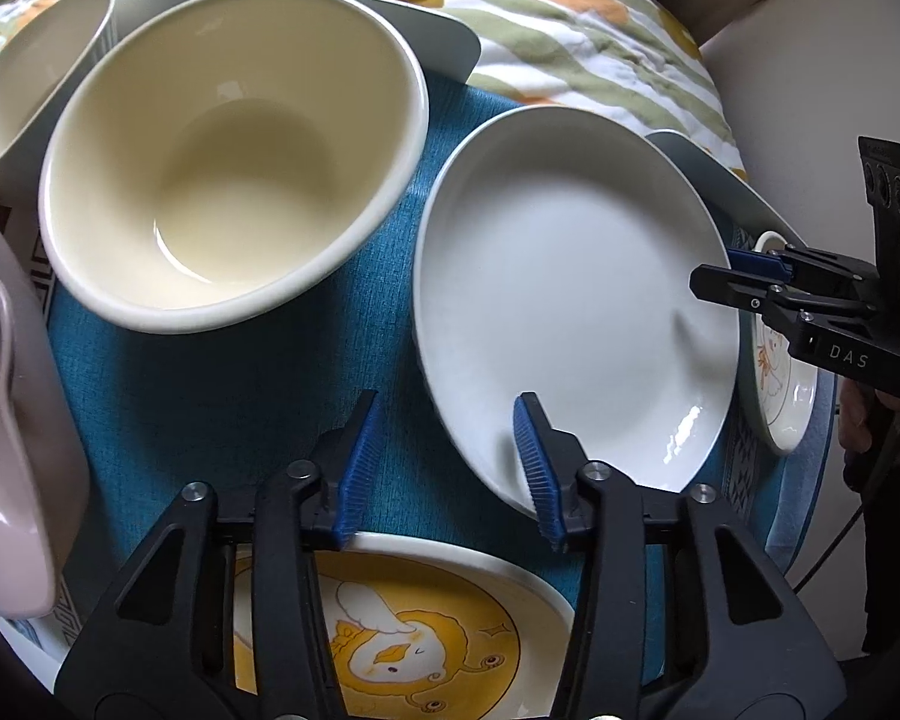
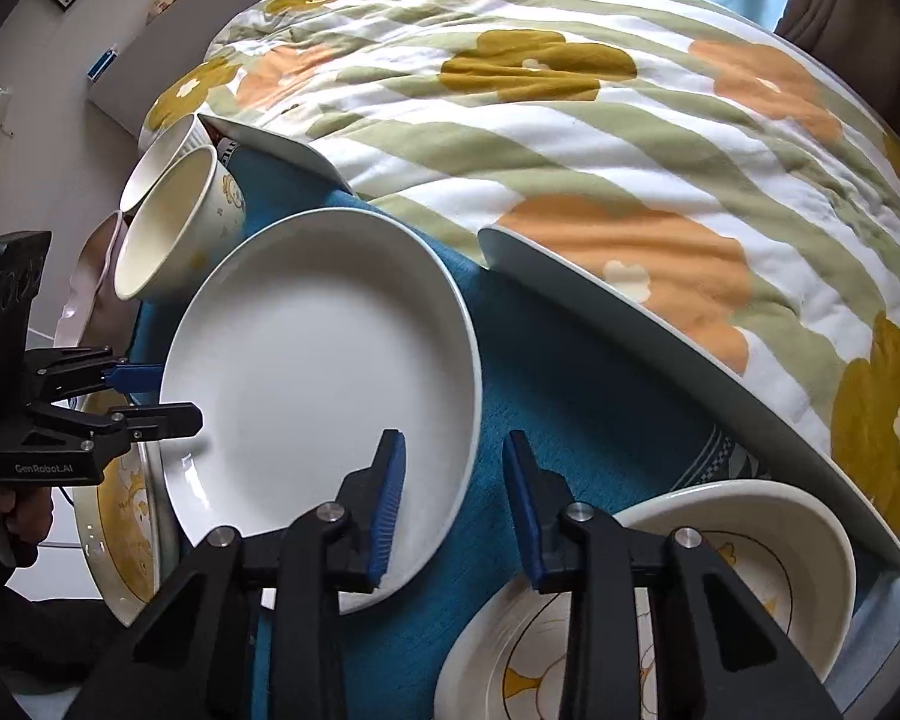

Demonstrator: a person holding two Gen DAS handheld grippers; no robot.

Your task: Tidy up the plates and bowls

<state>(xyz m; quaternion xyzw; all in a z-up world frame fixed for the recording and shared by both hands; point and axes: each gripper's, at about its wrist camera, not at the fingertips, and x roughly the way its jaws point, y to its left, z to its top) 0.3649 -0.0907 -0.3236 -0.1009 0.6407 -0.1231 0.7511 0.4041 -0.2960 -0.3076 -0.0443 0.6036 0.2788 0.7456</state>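
The left gripper straddles the near rim of the white plate, jaws apart, pads not pressing; the right gripper, stamped "DAS", straddles the opposite rim, likewise parted; "GenRobot.AI" reads on the left gripper's body; beyond the left fingers sits a cream bowl; just beneath them a duck-print plate; all on a blue cloth

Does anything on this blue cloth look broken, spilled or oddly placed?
Nothing looks broken or spilled. One oddity: the flowered quilt droops over the table's far edge, close behind the white plate. Both tongs straddle that plate's rim from opposite sides, the left and the right.
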